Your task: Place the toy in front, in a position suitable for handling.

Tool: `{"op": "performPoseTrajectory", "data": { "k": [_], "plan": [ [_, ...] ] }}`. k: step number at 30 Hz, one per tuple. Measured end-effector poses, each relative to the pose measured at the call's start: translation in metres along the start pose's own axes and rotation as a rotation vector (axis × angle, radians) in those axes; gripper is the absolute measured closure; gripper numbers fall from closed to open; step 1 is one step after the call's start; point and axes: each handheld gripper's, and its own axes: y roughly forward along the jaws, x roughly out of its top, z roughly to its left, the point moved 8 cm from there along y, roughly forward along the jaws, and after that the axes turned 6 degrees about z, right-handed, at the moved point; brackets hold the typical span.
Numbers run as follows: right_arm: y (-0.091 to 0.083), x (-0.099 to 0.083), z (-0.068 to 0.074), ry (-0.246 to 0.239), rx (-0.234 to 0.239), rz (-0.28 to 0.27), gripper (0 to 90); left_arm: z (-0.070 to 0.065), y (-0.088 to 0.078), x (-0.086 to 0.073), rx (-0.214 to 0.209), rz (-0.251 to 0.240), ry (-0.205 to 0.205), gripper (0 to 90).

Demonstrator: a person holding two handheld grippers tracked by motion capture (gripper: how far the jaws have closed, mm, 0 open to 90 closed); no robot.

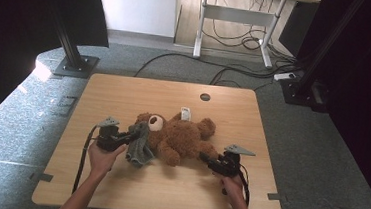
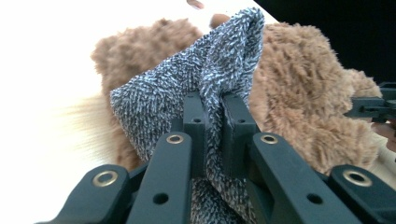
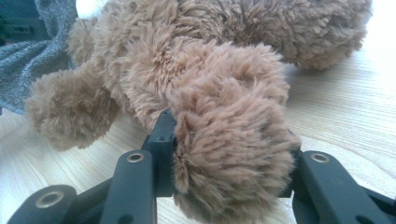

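A brown teddy bear lies on its back in the middle of the wooden table, head to the left, a white tag by its upper side. A grey fuzzy cloth hangs against the bear's head; my left gripper is shut on a fold of the cloth, with the bear right behind it. My right gripper is shut on the bear's leg, whose foot bulges between the jaws. The grey cloth shows at the far left of the right gripper view.
A round cable hole sits near the table's far edge. Beyond the table are a desk frame, floor cables and black stand bases. Bare wood lies along the table's near and far sides.
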Motion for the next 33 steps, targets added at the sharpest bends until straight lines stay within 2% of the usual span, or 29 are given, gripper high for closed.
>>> {"op": "performPoseTrajectory", "data": {
  "k": [2,3,4,5,6,7,8,9,10,11,13,15,16,17,18,19,22,23,27,29,33],
  "plan": [
    [-0.002,0.001,0.002,-0.007,-0.003,-0.005,51.2,0.000,0.001,-0.002,-0.010,0.002,-0.001,81.7],
    [-0.008,0.006,0.005,-0.009,-0.004,-0.022,44.3,-0.002,0.003,-0.003,-0.018,0.006,0.007,81.6],
    [-0.008,0.006,0.005,-0.009,-0.004,-0.022,44.3,-0.003,0.004,-0.004,-0.018,0.010,0.013,81.6],
    [-0.016,0.014,0.005,0.000,-0.001,-0.051,38.1,-0.003,0.006,-0.004,-0.025,0.008,0.009,81.6],
    [-0.016,0.014,0.005,0.000,-0.001,-0.051,38.1,-0.003,0.006,-0.004,-0.025,0.008,0.009,81.6],
    [-0.022,0.022,0.006,0.010,0.006,-0.068,31.6,-0.003,0.006,-0.004,-0.032,0.006,0.003,81.6],
    [-0.022,0.022,0.006,0.010,0.006,-0.068,31.6,-0.002,0.007,-0.003,-0.037,0.005,-0.003,81.6],
    [-0.026,0.031,0.006,0.001,-0.028,-0.077,26.2,-0.001,0.008,-0.003,-0.044,0.007,-0.011,81.5],
    [-0.026,0.031,0.006,0.001,-0.028,-0.077,26.2,-0.001,0.008,-0.004,-0.049,0.011,-0.013,81.5],
    [-0.029,0.042,0.006,0.014,-0.041,-0.101,24.8,-0.001,0.009,-0.005,-0.054,0.018,-0.019,81.5],
    [-0.029,0.054,0.009,0.016,-0.038,-0.116,24.4,-0.001,0.010,-0.007,-0.056,0.021,-0.019,81.5],
    [-0.028,0.058,0.011,0.012,-0.031,-0.115,24.4,-0.001,0.010,-0.008,-0.057,0.019,-0.024,81.4],
    [-0.024,0.066,0.014,0.000,-0.024,-0.107,24.5,0.000,0.009,-0.008,-0.060,0.019,-0.024,81.5],
    [-0.014,0.075,0.019,-0.025,-0.021,-0.074,24.5,0.000,0.009,-0.009,-0.061,0.019,-0.025,81.4],
    [-0.014,0.075,0.019,-0.025,-0.021,-0.074,24.5,0.000,0.009,-0.010,-0.062,0.018,-0.028,81.4],
    [0.000,0.079,0.022,-0.044,-0.025,-0.029,24.3,0.000,0.009,-0.011,-0.063,0.017,-0.029,81.3],
    [0.023,0.078,0.026,-0.060,-0.019,0.038,24.2,0.000,0.011,-0.014,-0.065,0.023,-0.032,81.2],
    [0.023,0.078,0.026,-0.060,-0.019,0.038,24.2,0.000,0.011,-0.015,-0.065,0.023,-0.034,81.2],
    [0.044,0.066,0.029,-0.062,-0.020,0.115,24.2,0.000,0.011,-0.016,-0.059,0.027,-0.034,81.2],
    [0.050,0.059,0.028,-0.045,-0.005,0.114,26.0,0.000,0.012,-0.017,-0.061,0.032,-0.035,81.2],
    [0.051,0.049,0.026,-0.048,0.030,0.082,38.8,-0.003,0.014,-0.020,-0.066,0.050,-0.038,81.1]
  ]
}}
